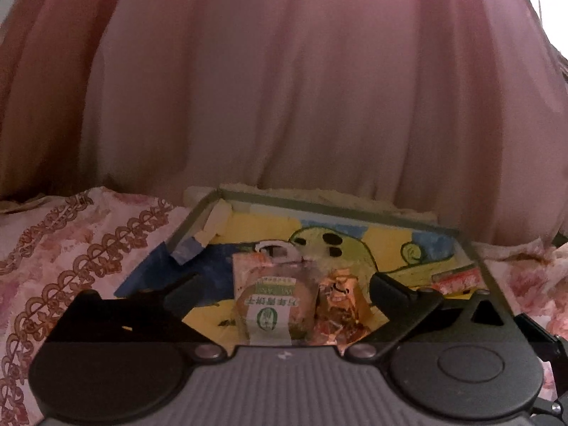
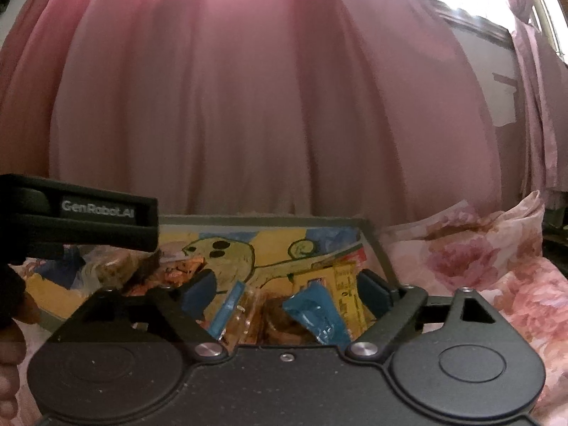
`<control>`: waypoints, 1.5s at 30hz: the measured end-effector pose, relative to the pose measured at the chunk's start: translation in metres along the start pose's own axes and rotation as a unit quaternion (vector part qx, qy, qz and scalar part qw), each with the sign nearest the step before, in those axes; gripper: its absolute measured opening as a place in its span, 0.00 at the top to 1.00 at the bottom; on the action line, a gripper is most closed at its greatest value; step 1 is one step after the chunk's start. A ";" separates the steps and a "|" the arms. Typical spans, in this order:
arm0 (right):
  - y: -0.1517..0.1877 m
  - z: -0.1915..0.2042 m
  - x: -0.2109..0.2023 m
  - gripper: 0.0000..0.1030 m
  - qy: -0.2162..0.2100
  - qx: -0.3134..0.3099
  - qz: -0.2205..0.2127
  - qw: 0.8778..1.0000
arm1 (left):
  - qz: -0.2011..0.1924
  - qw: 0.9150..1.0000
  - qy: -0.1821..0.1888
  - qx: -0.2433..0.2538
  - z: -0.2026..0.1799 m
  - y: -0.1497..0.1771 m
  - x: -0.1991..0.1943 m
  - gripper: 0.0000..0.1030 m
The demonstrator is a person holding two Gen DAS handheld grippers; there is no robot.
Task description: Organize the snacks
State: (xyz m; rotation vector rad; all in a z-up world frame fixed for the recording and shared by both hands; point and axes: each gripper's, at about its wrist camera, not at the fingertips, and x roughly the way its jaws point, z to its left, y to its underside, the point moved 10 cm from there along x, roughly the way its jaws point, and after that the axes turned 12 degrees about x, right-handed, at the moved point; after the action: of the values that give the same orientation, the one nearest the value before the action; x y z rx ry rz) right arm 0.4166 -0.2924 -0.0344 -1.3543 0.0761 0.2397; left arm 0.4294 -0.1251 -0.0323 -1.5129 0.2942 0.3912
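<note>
A tray (image 1: 319, 206) with a painted yellow cartoon on its floor lies on a floral bedcover. In the left wrist view my left gripper (image 1: 284, 284) stands open low over the tray. Between its fingers lie a clear packet with a round biscuit and a green-white label (image 1: 273, 305) and an orange-gold wrapped snack (image 1: 340, 301); neither finger touches them. My right gripper (image 2: 287, 280) is also open over the tray's right part. A blue packet (image 2: 316, 316), a clear packet of orange snacks (image 2: 248, 312) and a yellow packet (image 2: 344, 284) lie between its fingers.
Pink curtains (image 1: 284, 88) hang close behind the tray. The floral bedcover (image 1: 71, 248) spreads on both sides. A red-white packet (image 1: 458, 280) lies by the tray's right rim. The left gripper's black body (image 2: 88, 213) juts in at the left, with a hand (image 2: 7, 355) below it.
</note>
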 end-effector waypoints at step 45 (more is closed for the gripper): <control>0.013 0.036 -0.229 0.01 0.024 -0.007 -0.034 0.999 | -0.025 0.996 -0.077 -0.024 0.100 0.089 -0.221 0.00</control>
State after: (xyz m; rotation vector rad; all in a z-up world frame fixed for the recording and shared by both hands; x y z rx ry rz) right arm 0.1878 -0.2837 0.0050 -1.3740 0.0687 0.1498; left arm 0.1869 -0.0385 -0.0154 -1.5244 0.1265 0.4748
